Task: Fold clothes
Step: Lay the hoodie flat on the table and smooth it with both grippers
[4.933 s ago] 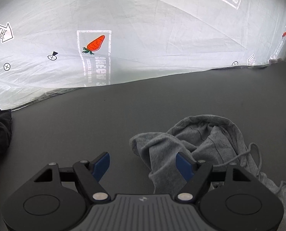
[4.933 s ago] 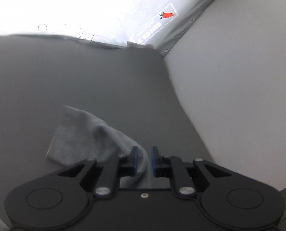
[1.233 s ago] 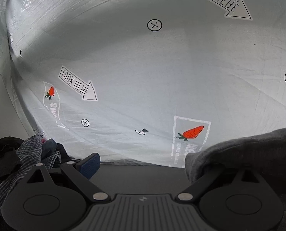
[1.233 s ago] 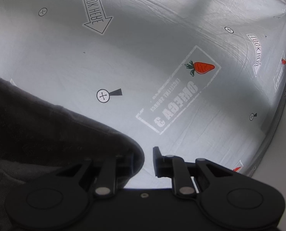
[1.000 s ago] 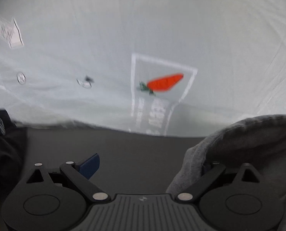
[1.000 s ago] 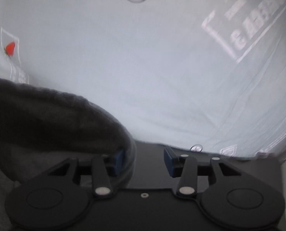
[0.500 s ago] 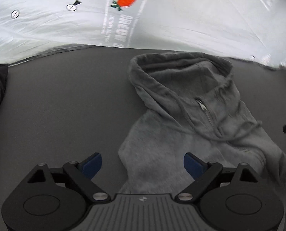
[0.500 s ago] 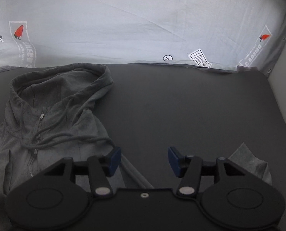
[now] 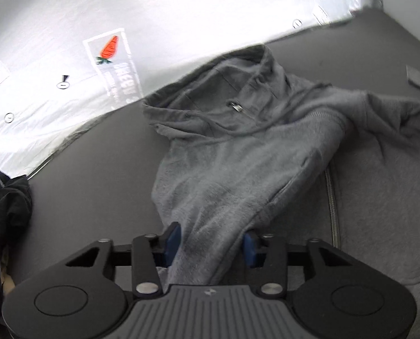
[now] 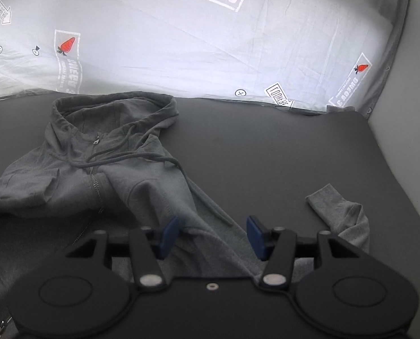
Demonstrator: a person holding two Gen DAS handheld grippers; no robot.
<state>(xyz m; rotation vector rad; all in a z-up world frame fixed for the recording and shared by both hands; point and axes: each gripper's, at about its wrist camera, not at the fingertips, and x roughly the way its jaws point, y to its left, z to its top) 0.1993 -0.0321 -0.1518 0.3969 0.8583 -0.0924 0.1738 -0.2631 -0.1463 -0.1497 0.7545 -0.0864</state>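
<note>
Hoodie made of soft grey fleece lies spread on the dark matte tabletop, hood at the far end, metal zipper running down the front, thin cord trailing off toward the right fingers. Left gripper has just been closing, and its blue fingers now pinch a bunched sleeve between them. Right gripper sits roughly half open with a fold of the fabric and the cord end lying between its fingers, not squeezed. A small grey cloth piece sits just right of those. Dark crumpled clothes are piled well left of the left fingers.
</note>
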